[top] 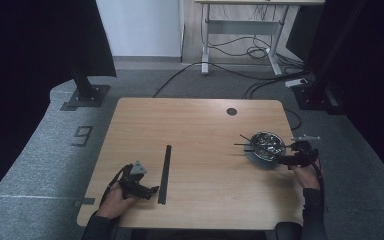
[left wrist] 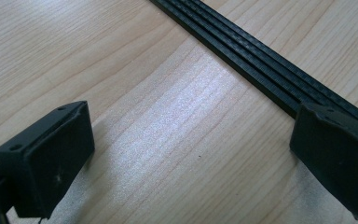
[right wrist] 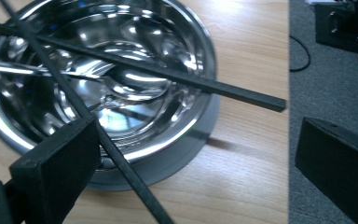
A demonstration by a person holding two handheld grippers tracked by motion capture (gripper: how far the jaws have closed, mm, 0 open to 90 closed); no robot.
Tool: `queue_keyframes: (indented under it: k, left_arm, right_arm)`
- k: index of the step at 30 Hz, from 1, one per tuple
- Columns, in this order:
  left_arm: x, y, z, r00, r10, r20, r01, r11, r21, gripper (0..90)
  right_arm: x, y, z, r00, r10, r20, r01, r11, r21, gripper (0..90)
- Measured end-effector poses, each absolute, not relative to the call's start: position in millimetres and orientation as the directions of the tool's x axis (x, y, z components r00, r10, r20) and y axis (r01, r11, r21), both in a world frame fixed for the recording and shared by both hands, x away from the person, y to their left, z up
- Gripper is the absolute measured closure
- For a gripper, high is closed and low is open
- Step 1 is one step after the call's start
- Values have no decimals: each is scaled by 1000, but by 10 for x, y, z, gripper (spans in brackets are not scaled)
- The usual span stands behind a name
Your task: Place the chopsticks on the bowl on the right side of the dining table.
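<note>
Two black sticks [right wrist: 168, 77] are seen lying across the steel bowl [top: 266, 146] near the right edge of the table [top: 200, 120], their ends projecting past the rim; a spoon-like metal piece [right wrist: 135, 84] rests inside the bowl. One long black strip [top: 165, 173] is seen lying flat on the wood at the left half of the table, well apart from the bowl.

The work in hand is judged to be the collecting of the black pieces into the bowl. That part is taken as done for the two sticks; the strip is judged to be left.

The left gripper [top: 139, 186] is held low over the table just beside the near end of the strip. In the left gripper view its jaws are spread wide, with bare wood between them and the strip [left wrist: 261, 65] passing close by the one jaw; nothing is gripped.

The right gripper [top: 291, 156] is held at the near right side of the bowl. In the right gripper view its jaws are likewise set wide apart, one jaw over the bowl's rim [right wrist: 200, 42] beside the thinner stick [right wrist: 121, 163], the other out past the table's edge. No stick is clamped.

The remaining step is judged to be the closing of the left gripper on the strip and its carriage to the bowl.
</note>
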State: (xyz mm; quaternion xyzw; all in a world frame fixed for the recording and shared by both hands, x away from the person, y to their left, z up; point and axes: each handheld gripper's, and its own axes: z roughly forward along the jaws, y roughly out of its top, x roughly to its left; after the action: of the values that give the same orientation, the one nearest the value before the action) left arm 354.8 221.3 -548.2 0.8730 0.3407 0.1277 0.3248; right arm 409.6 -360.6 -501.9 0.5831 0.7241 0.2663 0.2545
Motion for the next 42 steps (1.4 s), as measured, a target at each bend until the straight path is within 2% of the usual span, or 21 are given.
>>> queue_keyframes:
  k: [15,32,36,42]
  left_arm:
    - [3548,2213,-5482,735,678,2,512,-557,654,0]
    - [3548,2213,-5482,735,678,2,512,-557,654,0]
    - [3548,2213,-5482,735,678,2,512,-557,654,0]
    - [3548,2213,-5482,736,677,2,512,-557,654,0]
  right_arm:
    - [4123,-3773,-5049,-96,992,-79,689,124,714,0]
    - [4132,-3853,-5077,-57,994,-88,672,104,733,2]
    - [4075,-3810,-5014,-67,994,-89,647,111,755,23]
    - [4015,-3696,-4922,-122,992,-30,642,102,760,132]
